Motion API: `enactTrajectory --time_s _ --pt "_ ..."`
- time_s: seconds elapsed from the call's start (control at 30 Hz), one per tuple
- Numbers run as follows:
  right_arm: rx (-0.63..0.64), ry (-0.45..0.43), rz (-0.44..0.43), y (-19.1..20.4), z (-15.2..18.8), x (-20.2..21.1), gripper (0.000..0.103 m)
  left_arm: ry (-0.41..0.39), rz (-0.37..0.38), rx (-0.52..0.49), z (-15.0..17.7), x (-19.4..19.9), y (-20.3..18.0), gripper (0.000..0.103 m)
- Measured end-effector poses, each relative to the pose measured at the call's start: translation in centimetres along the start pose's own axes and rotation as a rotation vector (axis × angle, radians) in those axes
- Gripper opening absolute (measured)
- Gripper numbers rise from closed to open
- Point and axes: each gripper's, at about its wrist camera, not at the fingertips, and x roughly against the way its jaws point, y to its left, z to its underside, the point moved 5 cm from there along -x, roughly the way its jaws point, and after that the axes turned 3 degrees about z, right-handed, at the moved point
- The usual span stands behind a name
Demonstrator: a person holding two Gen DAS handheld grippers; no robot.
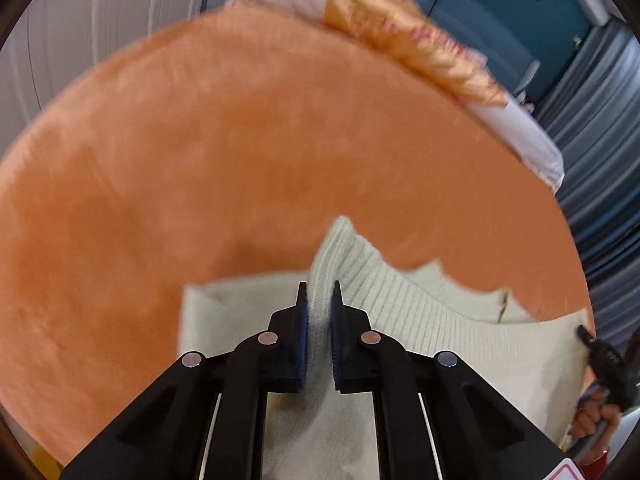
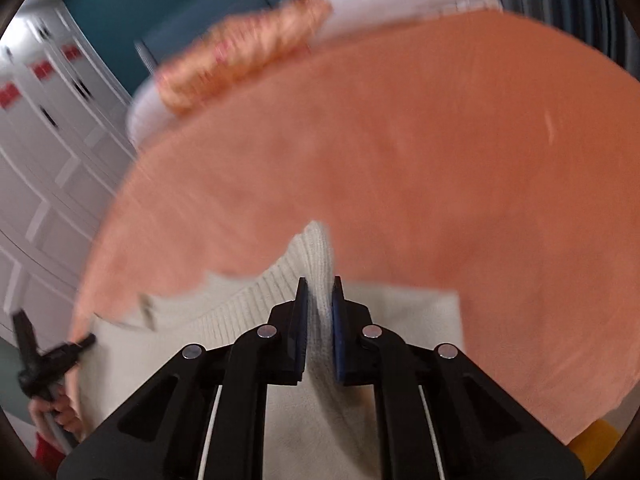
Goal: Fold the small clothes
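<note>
A small cream knit garment (image 1: pixel 420 312) with a ribbed hem lies on the orange cover (image 1: pixel 240 152). My left gripper (image 1: pixel 319 296) is shut on a corner of its ribbed edge, the fabric pinched between the blue pads. In the right wrist view the same cream garment (image 2: pixel 224 320) is seen from the other side, and my right gripper (image 2: pixel 319 292) is shut on the opposite ribbed corner. The hem stretches between the two grippers. The right gripper (image 1: pixel 600 356) shows at the left view's right edge, and the left gripper (image 2: pixel 44 360) at the right view's left edge, each in a hand.
A white pillow with an orange patterned cloth (image 1: pixel 404 36) lies along the far edge of the orange cover (image 2: pixel 440 160). Beyond are a teal wall (image 1: pixel 500 12), white panelled doors (image 2: pixel 48 140) and grey curtains (image 1: pixel 600 152).
</note>
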Motion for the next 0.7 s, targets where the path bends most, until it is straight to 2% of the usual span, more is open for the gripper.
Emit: enactTrajectory --time_s 0.07,0.1,0.17,0.23,0.3,0.37,0.4,0.47,0.5,0.57,0.63,0.7 --pt "-0.011 -0.044 -0.003 -0.8 -0.6 1.3 0.009 -0.04 -0.016 -0.003 -0.7 0.9 0.2 0.007" --pt "-0.007 -0.033 0.021 -1.6 -0.4 0.7 0.009 -0.039 -0.033 -0.008 -0.6 0.7 0.5 0.007" --pt "-0.003 0.047 0.087 -3.2 1.1 -2.2 0.009 0.019 -0.08 -0.015 0.3 -2.2 1.4 0.007" --pt "-0.001 0.17 0.159 -5.1 3.7 -6.3 0.009 0.084 -0.131 -0.003 1.8 -5.2 2.6 0.008" --pt "0.023 0.157 0.168 -5.3 4.4 -6.6 0.009 0.043 -0.152 -0.012 2.3 -5.7 2.7 0.009" --pt "0.031 0.16 0.178 -4.5 3.6 -5.7 0.012 0.049 -0.174 -0.019 2.1 -5.2 2.2 0.012" --pt "0.042 0.161 0.185 -4.0 3.3 -4.9 0.015 0.048 -0.199 -0.041 2.0 -4.7 1.8 0.017" --pt "0.069 0.112 0.214 -3.1 3.0 -2.8 0.015 0.004 -0.224 -0.084 1.7 -2.5 1.2 0.019" --pt "0.08 0.062 0.208 -2.3 2.5 -1.2 0.016 -0.034 -0.231 -0.102 1.7 -0.9 0.5 0.019" --pt "0.089 0.037 0.144 -0.8 3.2 1.2 0.017 -0.096 -0.201 -0.122 2.0 2.6 -1.4 0.019" --pt "0.126 0.076 0.036 2.8 5.3 2.2 0.017 -0.106 -0.123 -0.144 3.3 4.7 -3.8 0.019" --pt "0.189 0.148 -0.049 6.7 8.3 2.1 0.017 -0.072 -0.055 -0.187 5.2 5.2 -6.7 0.019"
